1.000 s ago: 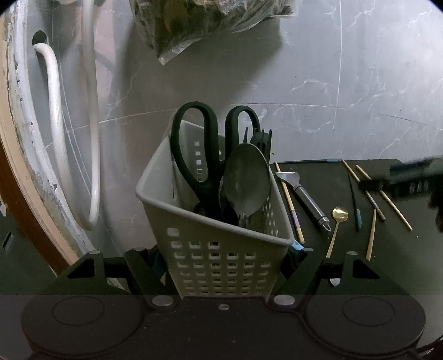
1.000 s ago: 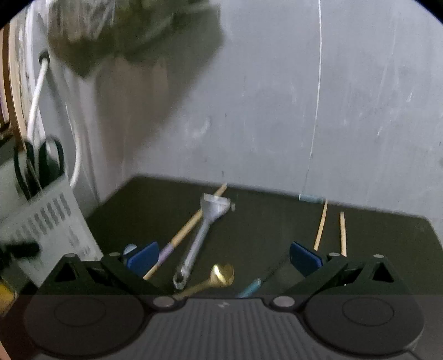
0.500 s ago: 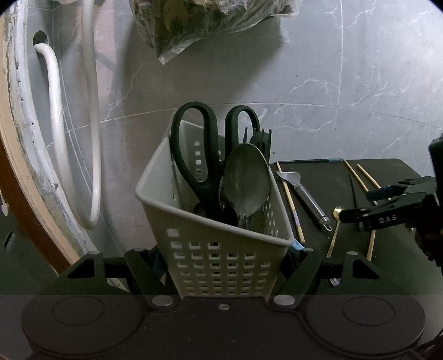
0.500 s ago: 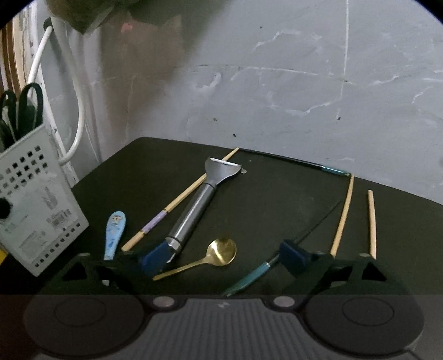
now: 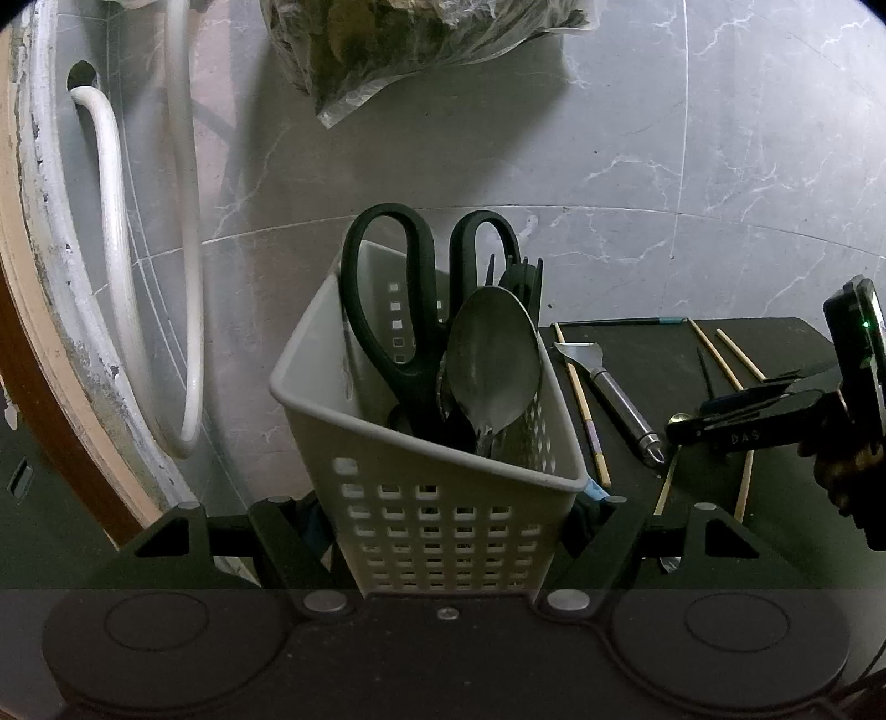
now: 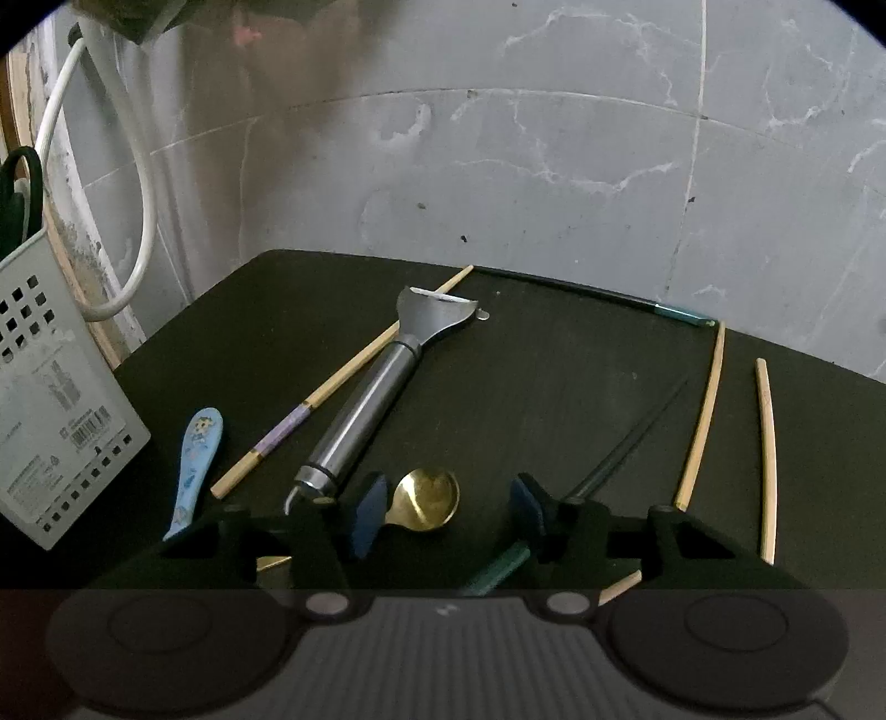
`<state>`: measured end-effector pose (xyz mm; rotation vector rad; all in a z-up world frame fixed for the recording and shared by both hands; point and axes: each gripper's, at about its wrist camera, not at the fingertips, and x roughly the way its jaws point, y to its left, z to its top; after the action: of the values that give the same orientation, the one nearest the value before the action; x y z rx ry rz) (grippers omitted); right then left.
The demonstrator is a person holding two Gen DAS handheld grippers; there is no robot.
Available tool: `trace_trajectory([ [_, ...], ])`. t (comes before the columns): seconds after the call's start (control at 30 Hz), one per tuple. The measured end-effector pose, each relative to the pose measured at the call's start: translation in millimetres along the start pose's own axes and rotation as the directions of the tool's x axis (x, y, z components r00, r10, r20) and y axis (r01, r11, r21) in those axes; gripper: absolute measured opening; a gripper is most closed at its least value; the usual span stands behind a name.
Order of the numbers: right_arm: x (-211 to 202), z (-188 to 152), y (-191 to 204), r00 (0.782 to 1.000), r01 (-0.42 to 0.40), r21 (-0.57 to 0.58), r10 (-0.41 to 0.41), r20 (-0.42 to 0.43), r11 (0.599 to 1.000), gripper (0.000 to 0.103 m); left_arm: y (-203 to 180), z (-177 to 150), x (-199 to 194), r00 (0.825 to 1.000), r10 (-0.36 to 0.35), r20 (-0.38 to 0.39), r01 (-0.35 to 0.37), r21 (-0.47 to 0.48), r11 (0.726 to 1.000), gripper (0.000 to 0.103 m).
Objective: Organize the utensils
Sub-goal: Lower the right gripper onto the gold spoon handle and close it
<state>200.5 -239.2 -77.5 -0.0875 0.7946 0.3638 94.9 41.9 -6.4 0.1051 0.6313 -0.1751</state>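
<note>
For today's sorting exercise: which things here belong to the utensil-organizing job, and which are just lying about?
Belong to the job:
white basket
gold spoon
peeler
blue cartoon spoon
bamboo chopsticks
scissors
steel spoon

Just lying about:
white hose
plastic bag

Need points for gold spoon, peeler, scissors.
gold spoon [image 6: 429,495], right wrist view, on its bowl.
peeler [image 6: 365,410], right wrist view, mid handle.
scissors [image 5: 387,332], left wrist view, left handle loop.

Left gripper is clamped, tilted downward. Right gripper, pitched down, is closing, pads not yet pressing.
</note>
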Motion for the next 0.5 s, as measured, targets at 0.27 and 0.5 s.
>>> trace_trajectory([
  [0.27,0.1,1.7,3.6,1.000,0.000,-0.020,0.000,-0.001,1.000,0.034,-0.1,0.0,0.1,1.000,0.000,-0.001,0.000,0.000,1.000,0.076],
  [0.5,0.4,2.8,8.3,1.000,0.021,-0.030,-0.021,0.007,0.999,0.015,0.1,-0.1,-0.1,1.000,0.000,0.000,0.000,0.000,1.000,0.076],
])
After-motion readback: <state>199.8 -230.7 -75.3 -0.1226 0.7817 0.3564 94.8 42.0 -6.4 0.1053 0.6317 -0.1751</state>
